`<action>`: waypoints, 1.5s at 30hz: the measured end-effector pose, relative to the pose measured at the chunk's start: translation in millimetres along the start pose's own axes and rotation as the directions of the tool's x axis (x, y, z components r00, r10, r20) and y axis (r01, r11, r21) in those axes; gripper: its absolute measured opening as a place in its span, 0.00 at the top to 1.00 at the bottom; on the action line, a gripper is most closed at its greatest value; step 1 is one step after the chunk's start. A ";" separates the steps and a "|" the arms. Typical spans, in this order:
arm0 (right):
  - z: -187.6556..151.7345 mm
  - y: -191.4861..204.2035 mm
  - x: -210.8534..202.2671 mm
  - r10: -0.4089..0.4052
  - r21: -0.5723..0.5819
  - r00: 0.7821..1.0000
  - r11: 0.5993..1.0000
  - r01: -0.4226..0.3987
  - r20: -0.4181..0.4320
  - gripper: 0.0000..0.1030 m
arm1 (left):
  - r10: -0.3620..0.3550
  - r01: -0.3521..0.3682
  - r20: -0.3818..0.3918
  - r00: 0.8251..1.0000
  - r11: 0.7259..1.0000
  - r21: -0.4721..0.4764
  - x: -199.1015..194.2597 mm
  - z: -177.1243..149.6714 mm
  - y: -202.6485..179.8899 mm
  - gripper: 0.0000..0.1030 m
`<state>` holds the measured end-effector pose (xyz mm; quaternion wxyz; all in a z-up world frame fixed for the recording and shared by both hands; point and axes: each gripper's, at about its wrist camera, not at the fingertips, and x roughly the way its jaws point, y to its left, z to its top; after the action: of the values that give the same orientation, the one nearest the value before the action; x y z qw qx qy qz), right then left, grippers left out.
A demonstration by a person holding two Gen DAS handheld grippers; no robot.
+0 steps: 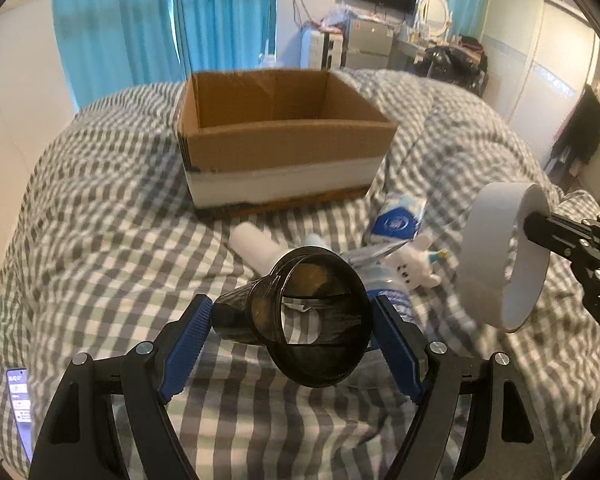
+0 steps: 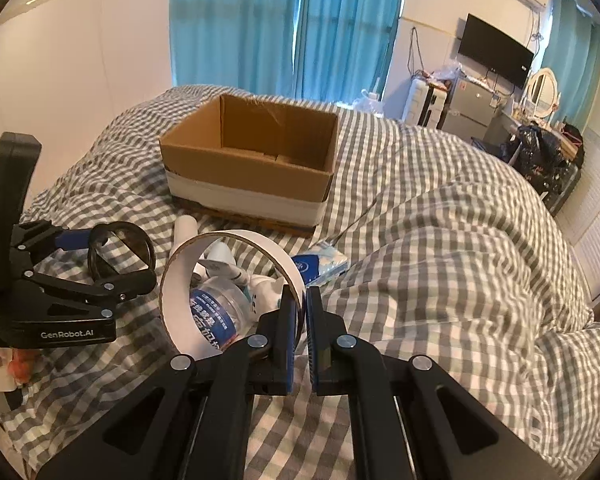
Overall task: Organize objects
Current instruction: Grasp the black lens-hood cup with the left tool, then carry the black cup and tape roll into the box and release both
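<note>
We have both loads lifted above the bed (image 2: 440, 240): our left tool (image 1: 290, 320) is clamped on the dark funnel-shaped cup (image 1: 316, 320), our right tool (image 2: 302, 320) pinches the tape roll's (image 2: 180, 268) wall. The cardboard box (image 1: 276, 140) sits straight ahead; next we likely carry both forward over its rim.

Cardboard box (image 1: 284, 136) sits on bed (image 1: 100, 240), behind bottle (image 2: 220, 312).

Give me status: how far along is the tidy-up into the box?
Done: nothing visible inside the cardboard box. In hand: left gripper holds the dark plastic cup; right gripper pinches the tape roll. Left on the bedding: water bottle, tissue pack, plush toy, white tube.
</note>
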<state>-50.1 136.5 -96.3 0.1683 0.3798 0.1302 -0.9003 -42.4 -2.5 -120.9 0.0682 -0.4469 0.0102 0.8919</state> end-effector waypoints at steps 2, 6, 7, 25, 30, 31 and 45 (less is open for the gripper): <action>1.7 1.6 -7.3 -0.004 -0.003 1.000 1.000 0.004 0.016 0.95 | 0.003 -0.003 0.023 1.000 1.000 0.003 -11.1 1.9 -0.8 0.21; 8.2 6.6 -23.4 -0.012 -0.015 0.999 1.000 0.013 0.049 0.95 | 0.008 -0.008 0.063 0.998 1.000 0.001 -29.0 7.1 0.8 0.21; 10.2 7.4 -26.9 -0.014 -0.019 0.998 1.000 0.015 0.056 0.95 | 0.012 -0.012 0.076 0.997 1.000 0.001 -34.8 9.4 1.2 0.21; 116.5 8.5 -50.9 -0.036 -0.087 0.977 0.995 0.056 0.210 0.95 | 0.049 -0.044 0.258 0.965 0.999 -0.024 -81.5 107.4 21.5 0.21; 154.6 6.1 -34.3 -0.037 -0.096 0.973 0.994 0.061 0.230 0.95 | 0.060 -0.054 0.273 0.960 0.998 -0.030 -72.1 140.4 32.1 0.21; 161.5 4.6 -30.4 -0.038 -0.096 0.972 0.994 0.062 0.230 0.95 | 0.064 -0.057 0.276 0.959 0.998 -0.031 -70.4 146.6 31.9 0.21; 236.5 -14.9 62.7 -0.049 -0.106 0.985 0.992 0.067 0.168 0.95 | 0.105 -0.104 0.224 0.969 0.994 -0.013 7.2 213.4 43.6 0.21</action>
<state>-248.5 51.5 20.0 0.1731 0.2898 0.1768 -0.9246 -222.2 -28.0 -0.4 0.0216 -0.3422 0.0254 0.9391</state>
